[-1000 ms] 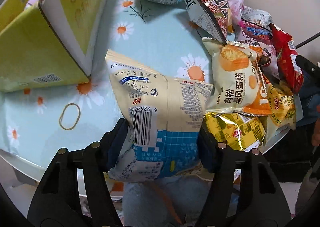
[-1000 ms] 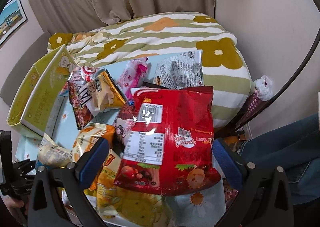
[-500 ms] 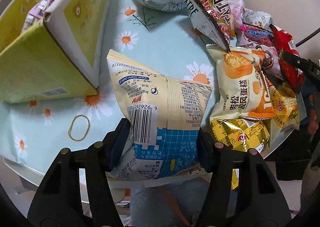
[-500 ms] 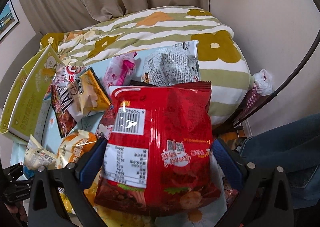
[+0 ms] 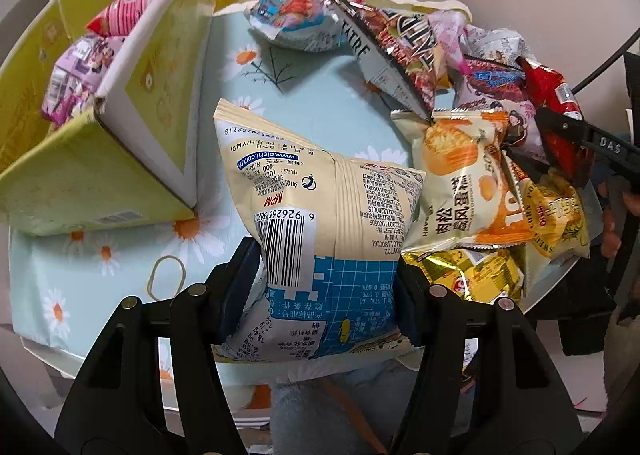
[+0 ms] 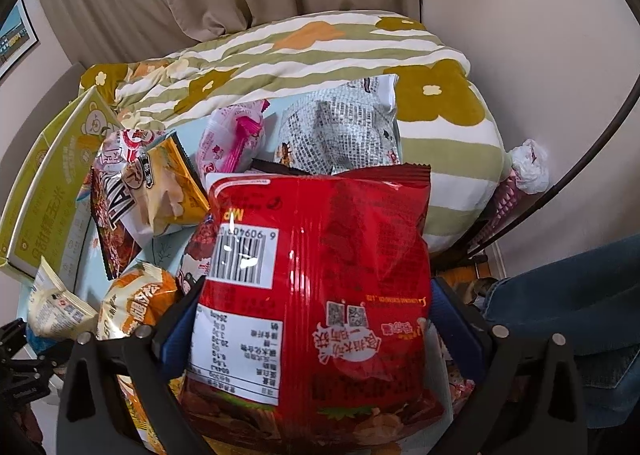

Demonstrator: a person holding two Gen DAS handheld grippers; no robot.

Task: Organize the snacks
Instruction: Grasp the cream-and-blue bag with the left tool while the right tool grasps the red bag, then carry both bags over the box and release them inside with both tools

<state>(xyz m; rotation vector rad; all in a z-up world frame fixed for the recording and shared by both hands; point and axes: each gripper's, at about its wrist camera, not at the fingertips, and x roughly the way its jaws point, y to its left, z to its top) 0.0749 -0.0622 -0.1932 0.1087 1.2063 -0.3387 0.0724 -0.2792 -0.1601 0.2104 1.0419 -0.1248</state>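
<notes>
My left gripper (image 5: 324,287) is shut on a cream and blue snack bag (image 5: 320,195) and holds it above the daisy tablecloth (image 5: 304,95), right of the yellow-green box (image 5: 80,183). That bag (image 6: 52,303) also shows at the lower left of the right wrist view. A red snack bag (image 6: 320,275) lies on the snack pile between the jaws of my right gripper (image 6: 312,327). Those jaws are closing around it. The bag is not squeezed, and I cannot tell whether the blue pads (image 6: 178,329) touch it.
The box holds pink and purple packets (image 5: 92,63). Several more snack bags are heaped along the table's right side, among them an orange cake packet (image 5: 452,179) and a yellow foil one (image 5: 472,279). A striped flowered quilt (image 6: 320,51) lies behind the table. A person's jeans (image 6: 580,315) are at the right.
The left gripper has risen a little with the cream bag. The right gripper has sunk over the red bag, which now fills the gap between its jaws.
</notes>
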